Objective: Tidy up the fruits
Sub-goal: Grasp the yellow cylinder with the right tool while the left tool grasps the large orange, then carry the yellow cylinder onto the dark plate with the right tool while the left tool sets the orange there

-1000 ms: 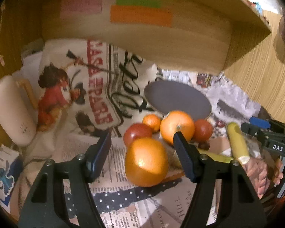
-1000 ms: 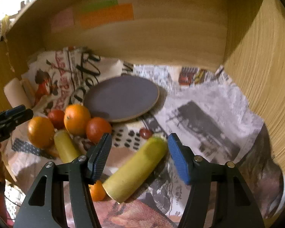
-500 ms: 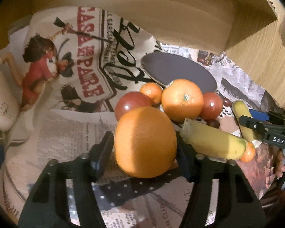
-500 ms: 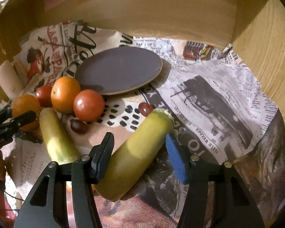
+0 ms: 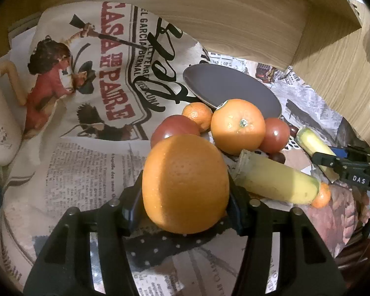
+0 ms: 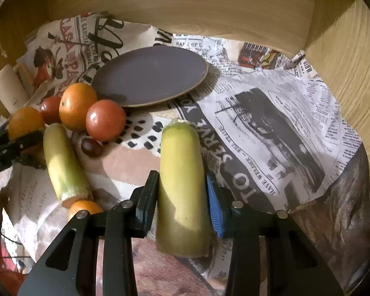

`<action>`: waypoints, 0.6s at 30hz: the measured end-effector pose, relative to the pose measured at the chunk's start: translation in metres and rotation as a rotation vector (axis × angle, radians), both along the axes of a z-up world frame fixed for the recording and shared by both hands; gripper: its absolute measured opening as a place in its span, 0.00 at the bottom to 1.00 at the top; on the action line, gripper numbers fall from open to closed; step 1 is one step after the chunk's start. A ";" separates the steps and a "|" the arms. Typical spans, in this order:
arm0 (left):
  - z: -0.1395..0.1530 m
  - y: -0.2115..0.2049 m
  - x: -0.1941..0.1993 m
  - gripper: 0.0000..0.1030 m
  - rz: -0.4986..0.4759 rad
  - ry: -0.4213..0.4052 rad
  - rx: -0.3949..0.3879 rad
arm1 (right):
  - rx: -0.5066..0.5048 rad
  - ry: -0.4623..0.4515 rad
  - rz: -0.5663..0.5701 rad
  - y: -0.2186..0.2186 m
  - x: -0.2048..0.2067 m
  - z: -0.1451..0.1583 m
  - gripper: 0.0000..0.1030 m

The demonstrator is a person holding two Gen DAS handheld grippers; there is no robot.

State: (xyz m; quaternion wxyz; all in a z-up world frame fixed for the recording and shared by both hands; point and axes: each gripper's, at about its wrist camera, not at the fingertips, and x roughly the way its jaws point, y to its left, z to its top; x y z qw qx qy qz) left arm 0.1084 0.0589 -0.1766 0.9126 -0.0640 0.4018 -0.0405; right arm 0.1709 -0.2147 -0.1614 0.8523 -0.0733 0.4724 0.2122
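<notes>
My left gripper is shut on a large orange, which shows in the right wrist view too. My right gripper is shut on a yellow-green banana piece, seen from the left wrist view beside the right gripper. A second banana piece lies on the newspaper. Behind it sit another orange, two red tomatoes, a small mandarin and a dark grape. A dark round plate lies empty behind the fruit.
Newspaper covers the floor of a wooden box; its walls close in at the back and right. A cream bottle lies at the left. A small mandarin touches the second banana's end.
Both grippers moved forward and closed: the left around the large orange, the right around the banana piece, which now points straight ahead between the fingers.
</notes>
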 end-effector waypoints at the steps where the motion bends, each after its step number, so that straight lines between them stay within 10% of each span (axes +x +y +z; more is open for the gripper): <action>1: 0.001 0.000 -0.001 0.55 0.001 0.000 0.000 | 0.002 0.003 0.002 0.000 0.000 0.000 0.34; 18: 0.023 -0.002 -0.011 0.55 0.021 -0.064 0.020 | -0.043 -0.046 0.044 0.014 0.006 -0.001 0.33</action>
